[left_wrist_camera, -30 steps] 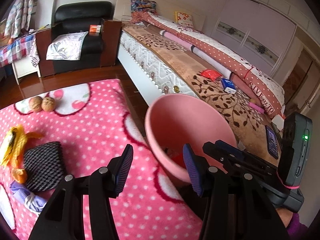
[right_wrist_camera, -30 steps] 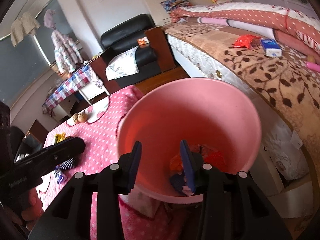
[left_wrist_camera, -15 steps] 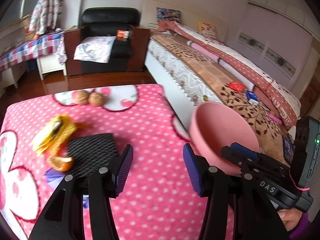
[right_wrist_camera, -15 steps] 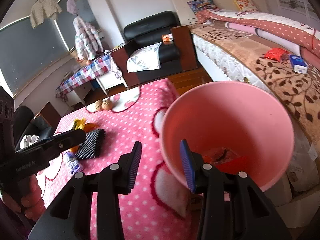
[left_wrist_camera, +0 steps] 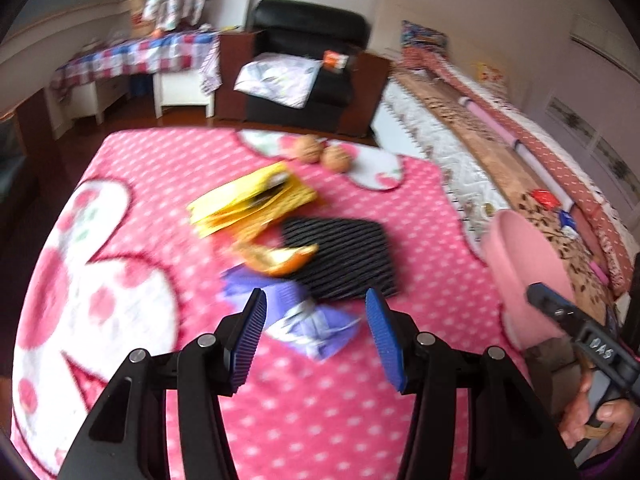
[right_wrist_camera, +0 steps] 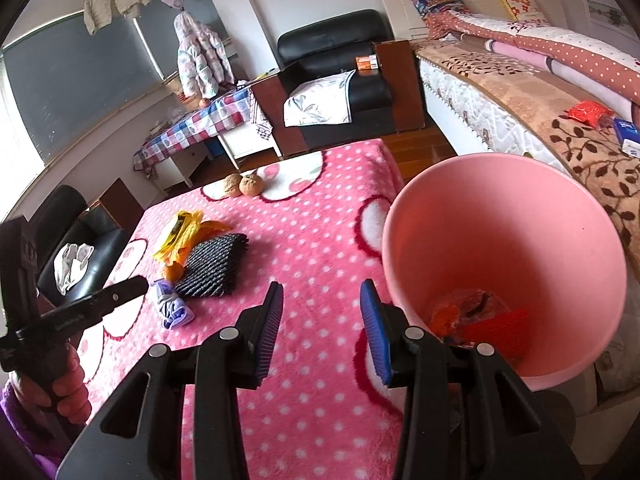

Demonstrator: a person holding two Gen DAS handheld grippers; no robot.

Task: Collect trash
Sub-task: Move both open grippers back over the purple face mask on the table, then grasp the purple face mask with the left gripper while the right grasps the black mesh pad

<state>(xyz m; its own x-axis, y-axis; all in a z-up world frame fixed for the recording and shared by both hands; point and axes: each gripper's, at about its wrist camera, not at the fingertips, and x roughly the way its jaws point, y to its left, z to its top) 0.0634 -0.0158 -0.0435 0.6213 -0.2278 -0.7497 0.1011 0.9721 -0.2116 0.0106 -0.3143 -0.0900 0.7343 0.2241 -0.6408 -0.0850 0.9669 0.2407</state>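
Crumpled purple plastic wrapper (left_wrist_camera: 310,326) lies on pink polka-dot blanket (left_wrist_camera: 320,420), just beside orange peel (left_wrist_camera: 280,258) and black ribbed pad (left_wrist_camera: 344,256). Left gripper (left_wrist_camera: 316,332) hovers above it, jaws wide, empty. Right gripper (right_wrist_camera: 322,330) half-open, empty, beside pink plastic bucket (right_wrist_camera: 504,216) holding scraps.

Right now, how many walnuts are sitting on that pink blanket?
2. One walnut and a second walnut lie touching side by side at the far edge of the pink blanket, beyond the yellow wrapper. None seem hidden.
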